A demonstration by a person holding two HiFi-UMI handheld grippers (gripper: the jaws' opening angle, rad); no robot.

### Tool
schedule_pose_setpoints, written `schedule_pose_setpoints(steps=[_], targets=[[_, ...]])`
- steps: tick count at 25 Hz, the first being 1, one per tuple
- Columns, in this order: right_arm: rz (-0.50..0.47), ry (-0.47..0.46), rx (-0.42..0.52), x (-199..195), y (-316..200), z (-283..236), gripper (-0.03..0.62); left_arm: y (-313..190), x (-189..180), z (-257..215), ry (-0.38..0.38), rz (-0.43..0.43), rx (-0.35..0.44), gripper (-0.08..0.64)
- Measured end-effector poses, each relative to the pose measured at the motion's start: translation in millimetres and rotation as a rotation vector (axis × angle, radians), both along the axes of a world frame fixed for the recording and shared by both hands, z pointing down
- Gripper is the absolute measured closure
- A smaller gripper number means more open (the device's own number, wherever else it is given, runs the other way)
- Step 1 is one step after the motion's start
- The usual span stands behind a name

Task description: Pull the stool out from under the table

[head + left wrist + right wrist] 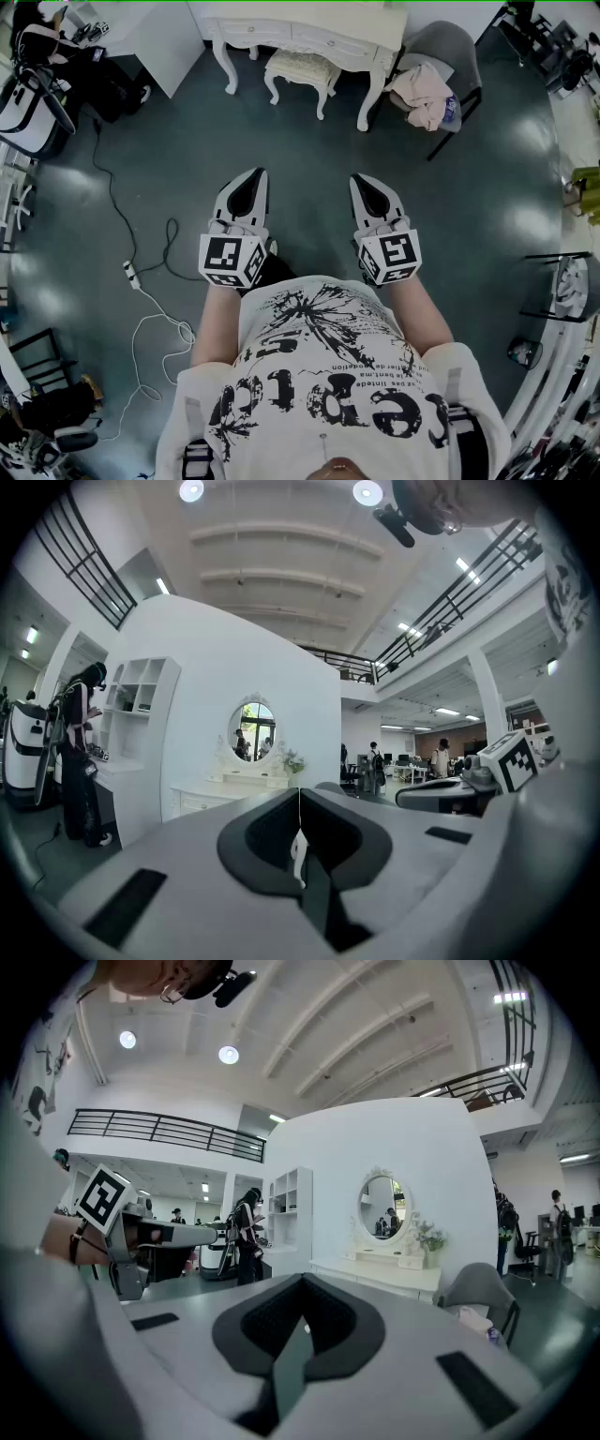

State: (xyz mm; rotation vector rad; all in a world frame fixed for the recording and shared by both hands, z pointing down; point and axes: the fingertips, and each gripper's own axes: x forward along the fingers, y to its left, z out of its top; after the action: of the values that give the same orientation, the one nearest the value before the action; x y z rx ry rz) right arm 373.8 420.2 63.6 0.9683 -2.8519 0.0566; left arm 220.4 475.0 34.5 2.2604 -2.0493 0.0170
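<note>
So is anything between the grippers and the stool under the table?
Nothing visible: the floor between the left gripper, the right gripper and the stool is bare. The power strip lies off left, the grey chair right of the table.

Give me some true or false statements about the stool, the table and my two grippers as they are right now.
1. The stool stands between the legs of the white table. True.
2. The left gripper is clamped on a stool leg. False: its jaws are together on nothing, and it is held well short of the stool.
3. The right gripper has its jaws together. True.
4. The grey chair stands left of the table. False: it stands to the table's right, with a pink cloth on it.
5. A power strip lies on the floor to the person's left. True.
</note>
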Motion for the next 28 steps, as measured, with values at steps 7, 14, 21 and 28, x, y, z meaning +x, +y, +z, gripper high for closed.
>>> schedule_pose_setpoints(steps=[7, 14, 21, 28], targets=[[-0.001, -0.001, 0.003, 3.1, -0.7, -1.9, 0.575, -1.0, 3.3, -0.9, 0.001, 0.003, -0.002, 0.54], [-0.015, -0.05, -0.042, -0.1, 3.0, 1.2, 0.575, 1.8, 1.1, 4.0, 0.008, 0.006, -0.013, 0.538], [-0.066, 0.068, -0.096, -21.1, 7.0, 31.6, 0.395, 3.5, -13.8, 16.5, 0.028, 0.005, -0.039, 0.539], [-0.002, 0.1, -0.072, -69.6, -32.8, 48.7, 0.331, -27.1, -73.6, 38.4, 0.058, 0.004, -0.063, 0.54]])
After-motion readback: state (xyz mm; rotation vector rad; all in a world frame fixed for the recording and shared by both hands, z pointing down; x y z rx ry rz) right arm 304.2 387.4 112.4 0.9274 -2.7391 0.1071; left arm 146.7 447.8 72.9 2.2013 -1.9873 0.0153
